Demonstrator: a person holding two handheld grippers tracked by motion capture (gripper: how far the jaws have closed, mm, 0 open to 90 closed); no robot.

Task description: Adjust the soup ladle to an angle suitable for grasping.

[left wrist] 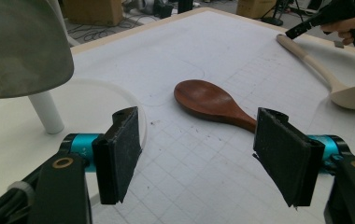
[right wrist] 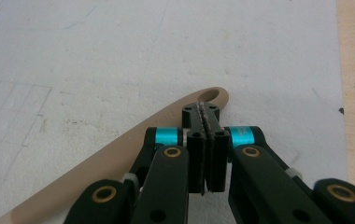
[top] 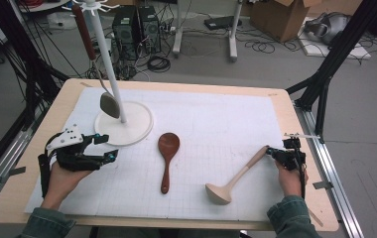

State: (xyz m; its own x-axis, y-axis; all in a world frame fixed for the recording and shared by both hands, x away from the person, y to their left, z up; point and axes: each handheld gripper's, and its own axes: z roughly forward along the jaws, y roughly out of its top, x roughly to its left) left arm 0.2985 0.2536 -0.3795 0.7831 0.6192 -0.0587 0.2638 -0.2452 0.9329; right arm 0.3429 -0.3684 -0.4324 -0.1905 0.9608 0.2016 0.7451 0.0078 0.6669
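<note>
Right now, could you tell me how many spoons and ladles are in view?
3: a metal ladle hanging on the white stand, a dark wooden spoon lying mid-mat, and a pale wooden ladle lying by the right gripper.

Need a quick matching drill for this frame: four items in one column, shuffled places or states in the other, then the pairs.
Items:
1. dark wooden spoon
2. pale wooden ladle
3. metal spoon
4. left claw

Places or states:
A. hangs from the white stand
B. open, holding nothing
C. lies alone at the middle of the white mat
D. its handle tip lies at the shut right claw

Pairs: 1-C, 2-D, 3-A, 4-B
</note>
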